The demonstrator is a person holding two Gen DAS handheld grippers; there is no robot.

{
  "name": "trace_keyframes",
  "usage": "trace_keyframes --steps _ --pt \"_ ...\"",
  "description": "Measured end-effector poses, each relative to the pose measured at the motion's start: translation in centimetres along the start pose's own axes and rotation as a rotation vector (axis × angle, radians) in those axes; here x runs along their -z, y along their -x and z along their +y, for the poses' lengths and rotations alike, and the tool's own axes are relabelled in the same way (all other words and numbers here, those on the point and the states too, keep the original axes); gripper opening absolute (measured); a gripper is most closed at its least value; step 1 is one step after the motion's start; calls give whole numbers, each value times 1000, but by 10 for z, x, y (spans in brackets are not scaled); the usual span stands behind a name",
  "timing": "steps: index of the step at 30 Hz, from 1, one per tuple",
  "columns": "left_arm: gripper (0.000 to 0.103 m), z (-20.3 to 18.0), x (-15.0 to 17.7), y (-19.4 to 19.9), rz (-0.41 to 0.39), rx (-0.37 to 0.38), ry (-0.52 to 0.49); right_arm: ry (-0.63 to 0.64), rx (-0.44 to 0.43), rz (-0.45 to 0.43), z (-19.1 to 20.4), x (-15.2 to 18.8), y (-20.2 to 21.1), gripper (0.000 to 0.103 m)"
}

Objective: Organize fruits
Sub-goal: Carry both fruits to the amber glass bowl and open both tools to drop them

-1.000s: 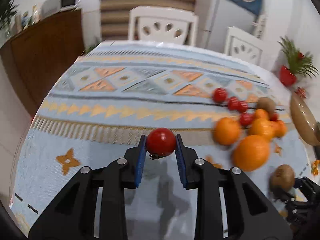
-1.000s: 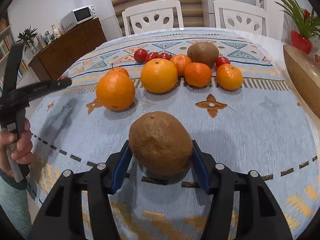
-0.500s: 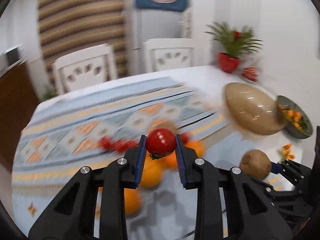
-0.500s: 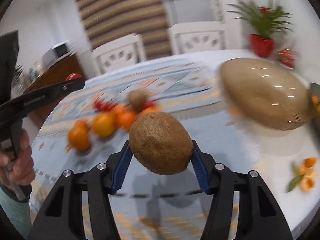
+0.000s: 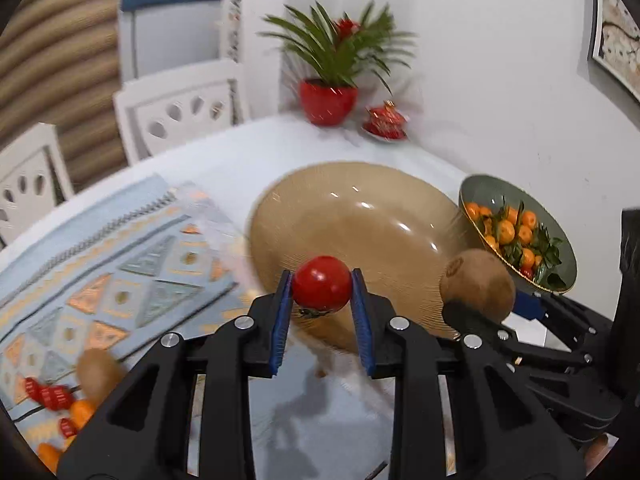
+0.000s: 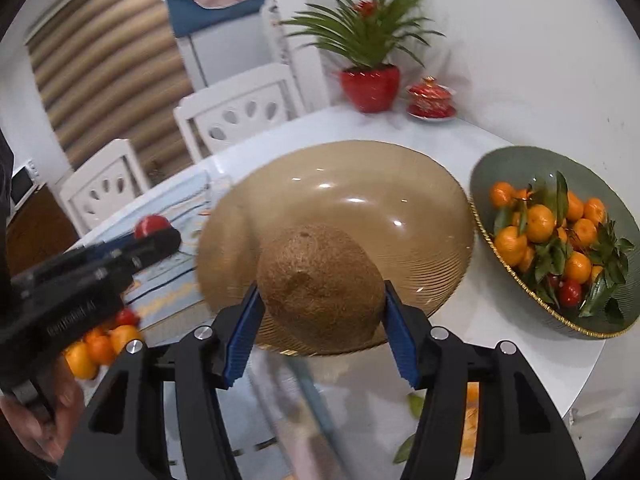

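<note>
My left gripper [image 5: 321, 294] is shut on a red tomato [image 5: 321, 289], held in the air just before the near rim of a wide tan glass bowl [image 5: 360, 216]. My right gripper [image 6: 320, 300] is shut on a brown kiwi [image 6: 320, 286], also lifted, in front of the same tan bowl [image 6: 360, 200]. The kiwi [image 5: 478, 286] and the right gripper appear at the right in the left wrist view. The tomato [image 6: 152, 226] and the left gripper show at the left in the right wrist view. Nothing lies inside the tan bowl as far as I can see.
A green bowl [image 6: 500, 164] of small mandarins with leaves stands right of the tan bowl. Loose oranges [image 6: 100, 346], tomatoes [image 5: 50, 394] and a kiwi [image 5: 98, 372] lie on the patterned cloth [image 5: 120, 264] at left. A red-potted plant [image 5: 330, 98], a red lidded cup [image 6: 432, 98] and white chairs [image 6: 236, 108] stand behind.
Both grippers have swung right, away from the fruit pile on the cloth, carrying tomato and kiwi. The tan bowl now fills the middle of both views and is much closer.
</note>
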State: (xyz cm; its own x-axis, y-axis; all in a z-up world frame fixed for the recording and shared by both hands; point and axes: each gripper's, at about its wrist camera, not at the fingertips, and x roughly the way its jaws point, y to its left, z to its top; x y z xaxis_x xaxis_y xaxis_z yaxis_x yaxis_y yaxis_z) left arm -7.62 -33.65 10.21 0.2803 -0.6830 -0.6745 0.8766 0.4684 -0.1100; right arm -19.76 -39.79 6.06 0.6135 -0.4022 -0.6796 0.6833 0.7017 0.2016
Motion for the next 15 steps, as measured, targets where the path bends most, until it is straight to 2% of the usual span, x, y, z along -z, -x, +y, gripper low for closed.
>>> trace_keyframes --steps 7,15 --pt "28 2 1 -42 69 31 33 7 42 49 -9 0 -18 57" --pt "28 4 7 -60 108 43 46 18 61 92 -8 -1 -35 57"
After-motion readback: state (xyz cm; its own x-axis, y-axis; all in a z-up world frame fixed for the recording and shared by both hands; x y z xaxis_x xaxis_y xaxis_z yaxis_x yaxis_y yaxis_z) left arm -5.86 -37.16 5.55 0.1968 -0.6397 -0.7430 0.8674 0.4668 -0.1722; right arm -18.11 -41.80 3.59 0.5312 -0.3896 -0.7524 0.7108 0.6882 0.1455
